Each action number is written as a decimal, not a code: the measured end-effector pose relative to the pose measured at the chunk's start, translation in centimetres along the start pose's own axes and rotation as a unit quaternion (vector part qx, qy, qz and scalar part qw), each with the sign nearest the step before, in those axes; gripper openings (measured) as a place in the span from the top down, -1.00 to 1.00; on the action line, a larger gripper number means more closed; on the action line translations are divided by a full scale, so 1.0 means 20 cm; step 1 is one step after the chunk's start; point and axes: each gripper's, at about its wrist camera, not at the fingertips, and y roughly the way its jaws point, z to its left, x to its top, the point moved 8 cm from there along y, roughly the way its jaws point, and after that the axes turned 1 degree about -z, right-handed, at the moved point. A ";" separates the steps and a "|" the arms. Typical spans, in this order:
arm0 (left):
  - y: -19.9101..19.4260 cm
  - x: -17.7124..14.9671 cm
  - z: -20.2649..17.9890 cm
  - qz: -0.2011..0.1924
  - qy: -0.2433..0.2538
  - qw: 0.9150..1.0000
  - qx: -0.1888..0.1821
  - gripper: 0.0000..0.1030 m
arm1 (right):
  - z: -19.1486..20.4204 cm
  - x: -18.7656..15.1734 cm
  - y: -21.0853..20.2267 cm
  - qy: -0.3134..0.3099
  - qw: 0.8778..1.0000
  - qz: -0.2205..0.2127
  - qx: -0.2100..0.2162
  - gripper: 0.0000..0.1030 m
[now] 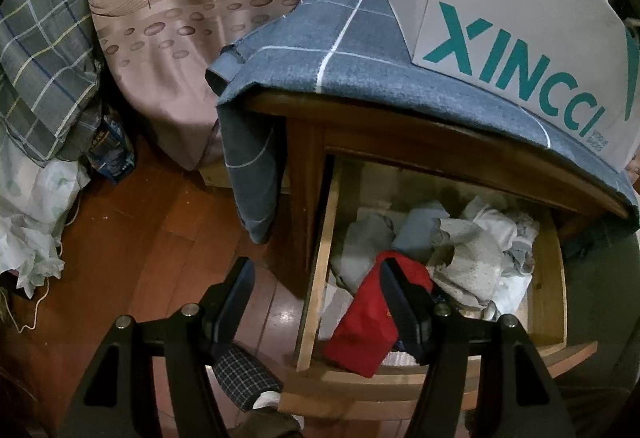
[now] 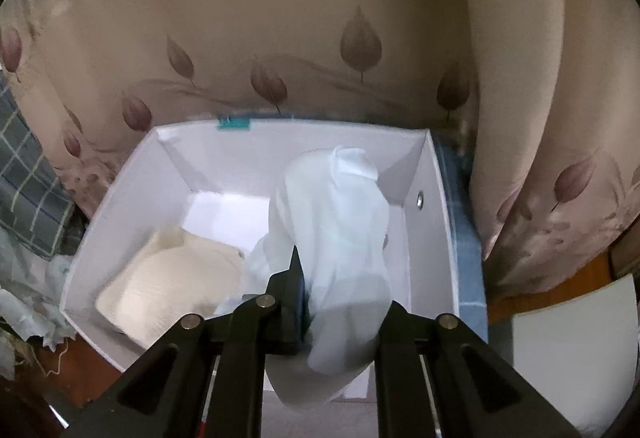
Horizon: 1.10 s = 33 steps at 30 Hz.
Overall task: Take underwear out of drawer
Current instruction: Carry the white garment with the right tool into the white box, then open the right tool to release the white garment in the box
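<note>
In the left wrist view the wooden drawer (image 1: 316, 270) stands pulled open, holding several crumpled garments: grey and white ones (image 1: 468, 258) and a red one (image 1: 368, 322) at the front. My left gripper (image 1: 316, 302) is open and empty, above the drawer's left front corner; its right finger overlaps the red garment. In the right wrist view my right gripper (image 2: 340, 290) is shut on white underwear (image 2: 336, 230), held over the open white box (image 2: 432, 222). A cream garment (image 2: 172, 278) lies in the box. The right finger is hidden by the cloth.
The white box marked XINCCI (image 1: 516, 38) sits on a blue checked cloth (image 1: 340, 50) on the cabinet top. A bed with a leaf-print sheet (image 1: 180, 18) is behind. Plaid bedding (image 1: 40, 50) and bags lie left on the wooden floor (image 1: 152, 238).
</note>
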 end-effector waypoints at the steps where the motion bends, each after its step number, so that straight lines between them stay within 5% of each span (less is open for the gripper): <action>1: 0.00 0.00 0.00 0.001 0.000 1.000 -0.002 -0.29 | 0.00 -0.02 0.02 -0.002 1.000 0.006 -0.003 0.70; 6: 0.02 -0.01 -0.02 0.008 0.006 1.000 -0.001 -0.29 | -0.02 -0.07 0.04 -0.006 1.000 0.017 -0.017 0.49; 10: 0.03 -0.01 -0.03 0.008 0.012 1.000 0.004 -0.29 | -0.02 -0.08 0.01 -0.015 0.999 0.013 -0.030 -0.01; 23: 0.04 -0.02 0.03 0.014 -0.004 1.000 0.013 -0.29 | 0.02 -0.20 -0.44 -0.052 0.999 -0.014 0.001 -0.10; 33: 0.02 -0.03 0.04 0.012 -0.006 1.000 0.015 -0.29 | 0.05 -0.76 -0.58 -0.105 0.993 0.056 0.010 -0.21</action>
